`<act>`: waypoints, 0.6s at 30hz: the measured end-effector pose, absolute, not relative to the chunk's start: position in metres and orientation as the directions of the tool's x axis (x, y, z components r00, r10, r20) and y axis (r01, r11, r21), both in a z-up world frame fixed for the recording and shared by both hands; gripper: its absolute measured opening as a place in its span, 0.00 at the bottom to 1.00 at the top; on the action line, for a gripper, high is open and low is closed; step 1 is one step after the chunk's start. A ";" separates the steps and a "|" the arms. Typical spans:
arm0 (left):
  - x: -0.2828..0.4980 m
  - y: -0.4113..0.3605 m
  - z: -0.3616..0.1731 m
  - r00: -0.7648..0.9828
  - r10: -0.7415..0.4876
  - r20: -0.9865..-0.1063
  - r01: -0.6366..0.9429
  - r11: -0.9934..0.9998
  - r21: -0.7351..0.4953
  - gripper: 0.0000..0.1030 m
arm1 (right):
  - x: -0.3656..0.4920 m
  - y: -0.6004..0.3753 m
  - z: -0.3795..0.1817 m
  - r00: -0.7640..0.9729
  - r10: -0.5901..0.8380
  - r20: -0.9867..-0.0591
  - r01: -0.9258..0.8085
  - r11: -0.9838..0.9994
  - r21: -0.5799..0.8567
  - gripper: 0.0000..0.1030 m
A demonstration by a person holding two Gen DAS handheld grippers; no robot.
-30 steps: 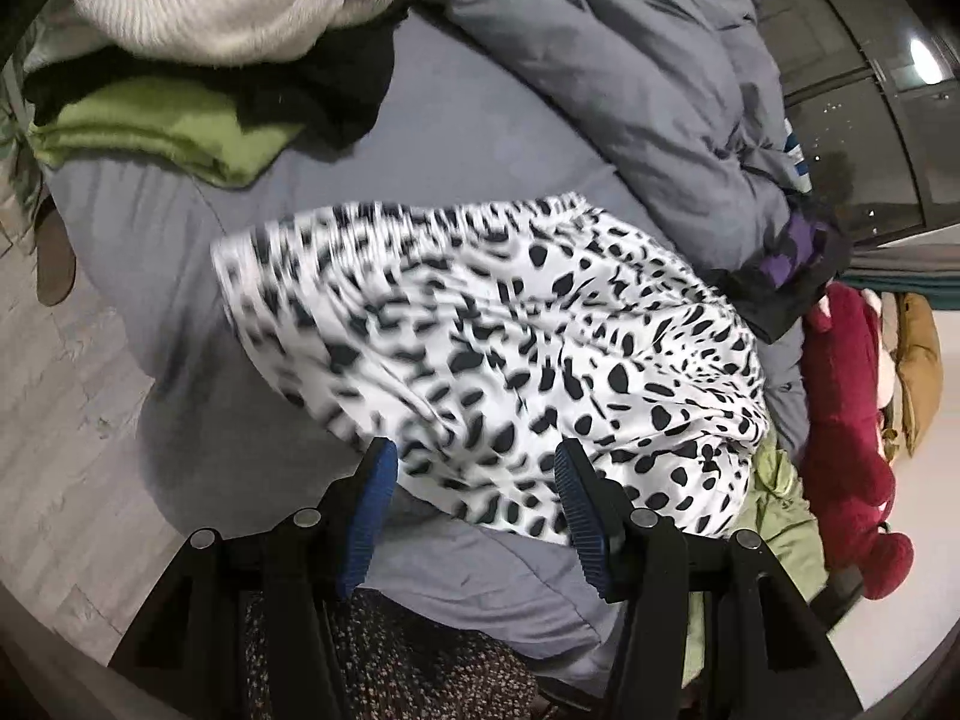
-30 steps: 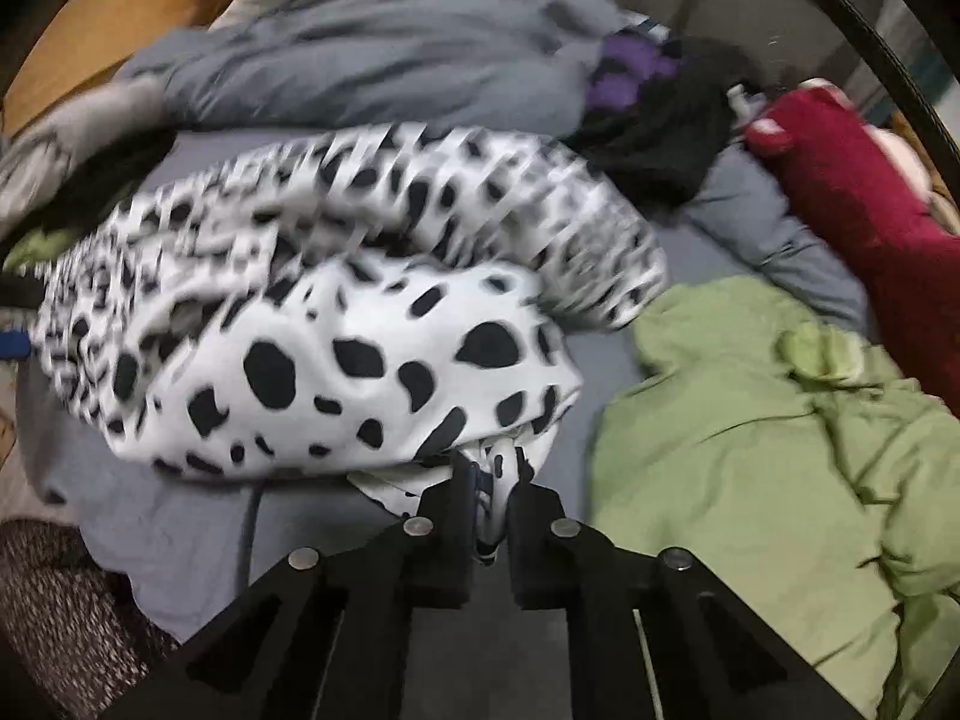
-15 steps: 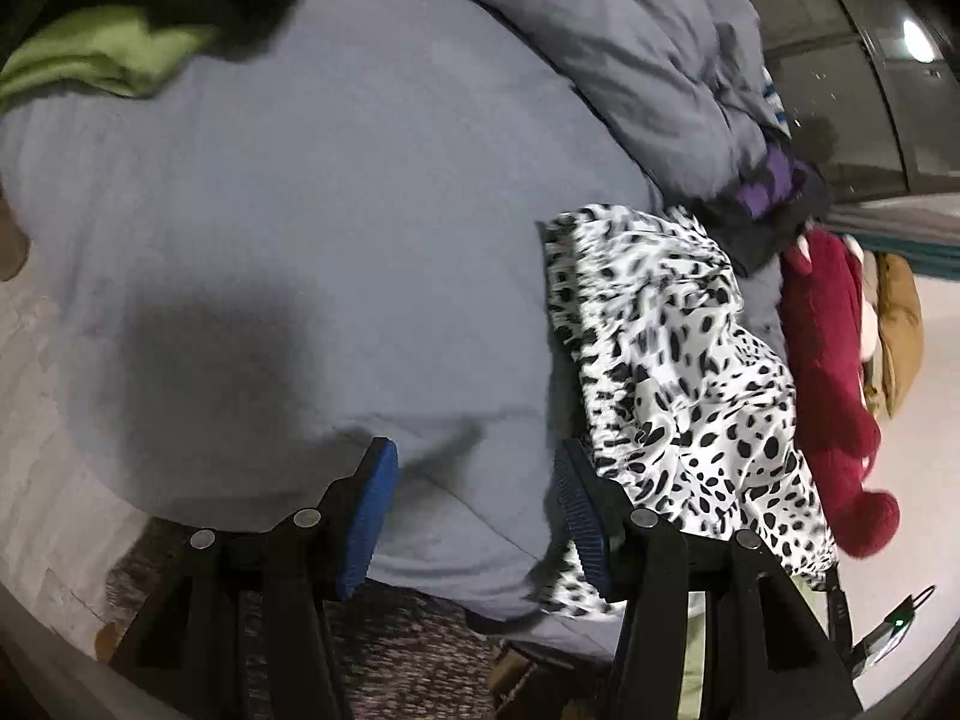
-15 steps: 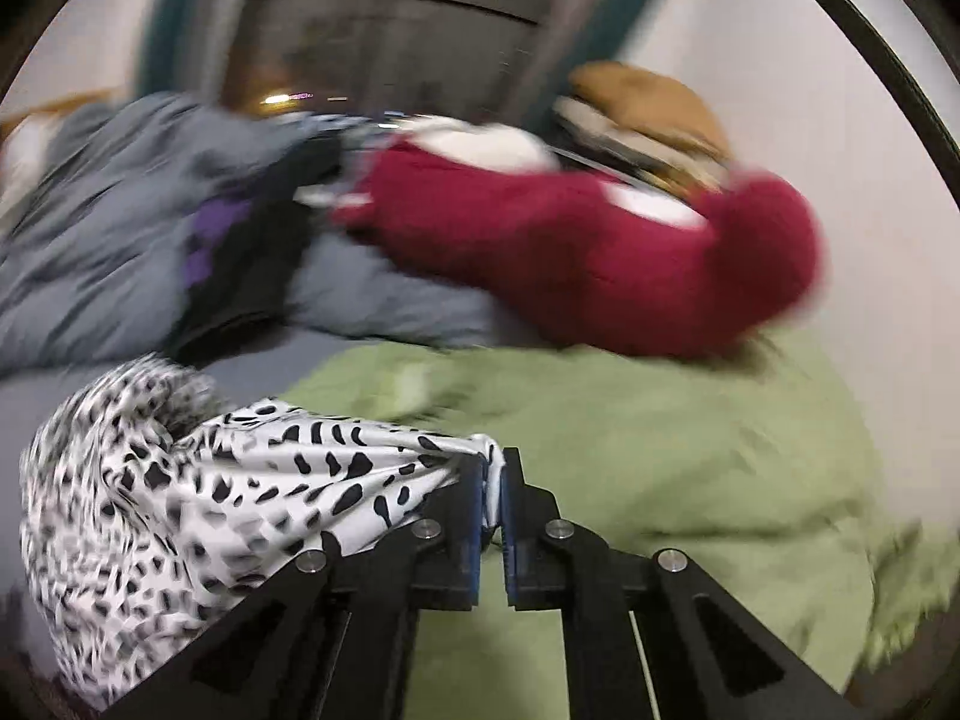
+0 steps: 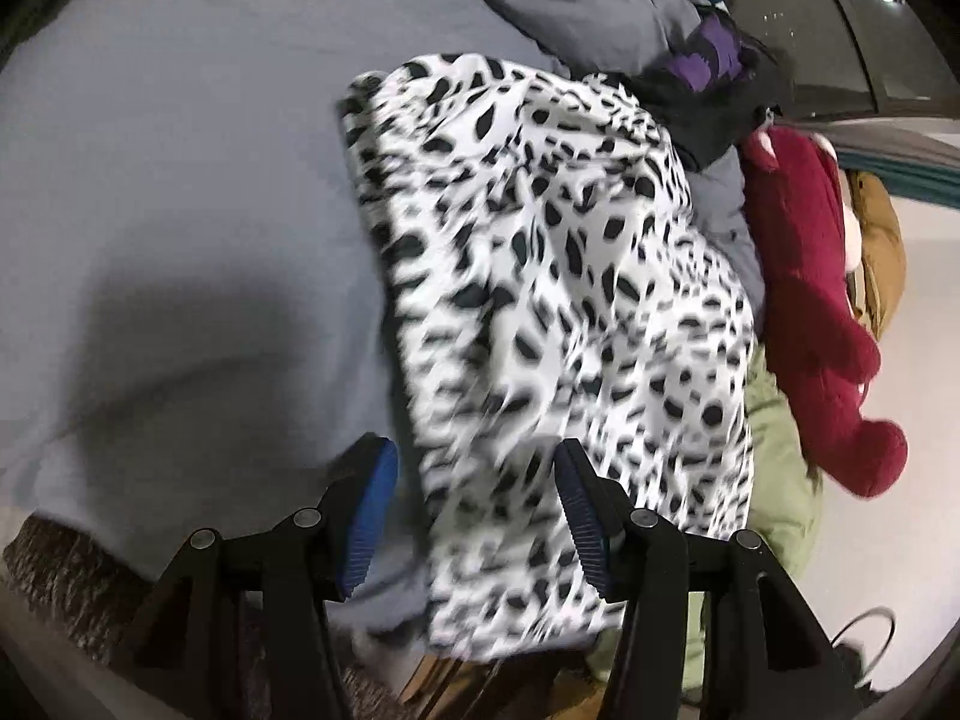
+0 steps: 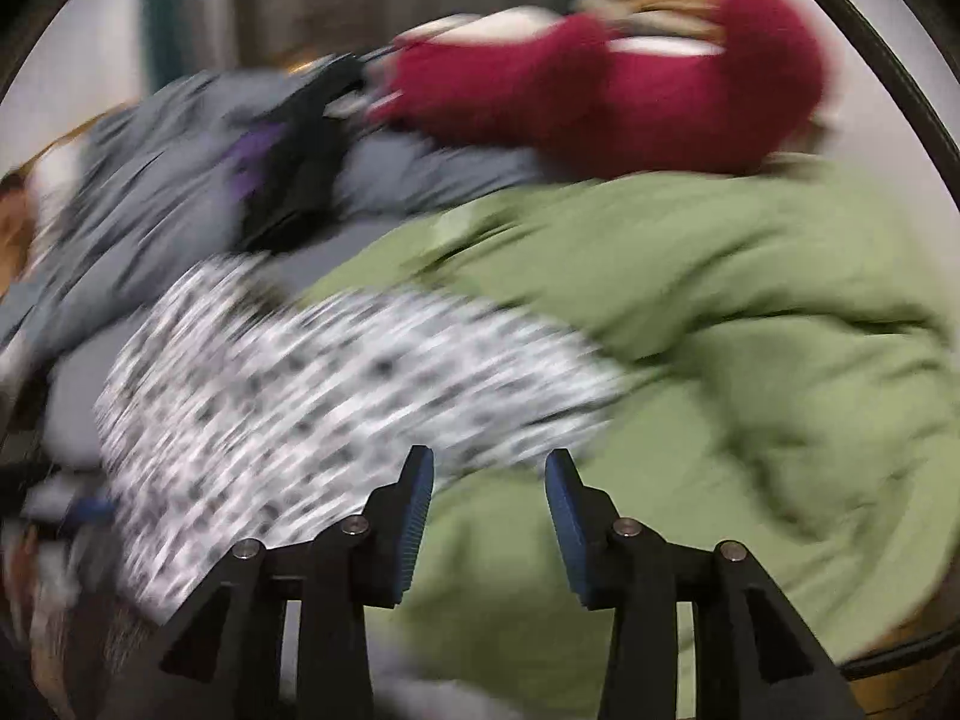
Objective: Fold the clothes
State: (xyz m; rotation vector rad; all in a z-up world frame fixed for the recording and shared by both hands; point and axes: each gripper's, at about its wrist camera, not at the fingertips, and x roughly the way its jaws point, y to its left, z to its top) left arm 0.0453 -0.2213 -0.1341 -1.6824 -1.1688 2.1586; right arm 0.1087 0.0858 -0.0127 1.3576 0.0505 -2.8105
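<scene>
Spotted cloth: lies on the grey bed, its right edge over the green cloth.
Left gripper: jaws wide apart, empty, above the spotted cloth's near edge.
Right gripper: jaws wide apart, holding nothing; view blurred, seemingly clear of the fabric.

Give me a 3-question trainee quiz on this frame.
1. True or false: the right gripper is clamped on the spotted garment.
2. The spotted garment partly overlaps which item? A) green garment B) red plush toy C) brown jacket
3. Fill in: the left gripper has its jaws ____.

Key: 1. False, its jaws stand apart with nothing between them. 2. A. 3. open.
</scene>
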 end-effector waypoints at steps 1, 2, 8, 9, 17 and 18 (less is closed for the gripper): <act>0.039 -0.219 -0.136 -0.355 0.559 -0.750 0.324 -0.679 -0.659 0.54 | 0.109 0.069 -0.020 -0.608 -0.040 -0.793 0.087 -0.996 -0.016 0.46; 0.032 -0.217 -0.138 -0.357 0.557 -0.749 0.327 -0.677 -0.659 0.54 | 0.109 0.052 -0.026 -0.593 -0.070 -0.802 0.138 -0.990 -0.016 0.47; 0.018 -0.217 -0.142 -0.373 0.546 -0.750 0.304 -0.692 -0.655 0.21 | 0.127 -0.038 -0.045 -0.537 -0.221 -0.814 0.450 -0.892 -0.055 0.56; 0.018 -0.219 -0.141 -0.383 0.539 -0.750 0.297 -0.698 -0.652 0.20 | 0.134 -0.050 -0.048 -0.535 -0.234 -0.812 0.497 -0.865 -0.078 0.59; 0.017 -0.237 -0.137 -0.391 0.532 -0.752 0.286 -0.706 -0.648 0.19 | 0.158 -0.114 -0.093 -0.618 -0.127 -0.776 0.620 -0.685 -0.382 0.57; 0.017 -0.240 -0.136 -0.390 0.532 -0.752 0.285 -0.707 -0.648 0.19 | 0.157 -0.114 -0.092 -0.621 -0.121 -0.774 0.614 -0.690 -0.385 0.57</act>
